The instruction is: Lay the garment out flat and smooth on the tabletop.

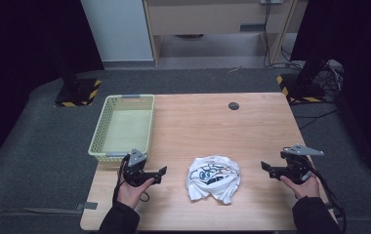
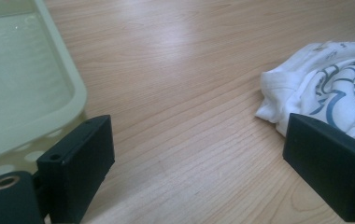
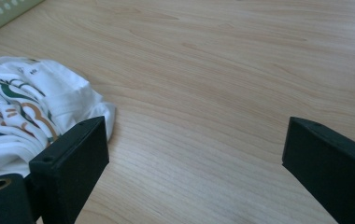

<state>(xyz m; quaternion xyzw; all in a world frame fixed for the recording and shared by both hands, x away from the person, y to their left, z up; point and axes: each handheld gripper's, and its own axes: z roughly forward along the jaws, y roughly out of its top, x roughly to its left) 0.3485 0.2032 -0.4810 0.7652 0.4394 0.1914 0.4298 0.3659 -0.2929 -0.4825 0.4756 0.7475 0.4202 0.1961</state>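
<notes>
Overhead: crumpled white shirt [image 1: 214, 178] on table [image 1: 252, 131] near front edge, between left gripper [image 1: 160, 173] and right gripper [image 1: 266, 168], touching neither; green basket [image 1: 123, 127] at left. Left gripper view: jaws wide apart, empty, shirt [image 2: 325, 88] by right jaw. Right gripper view: jaws wide apart, empty, shirt [image 3: 21, 112] behind left jaw.

Green basket [image 1: 125, 126] at table [image 1: 252, 126] left edge
</notes>
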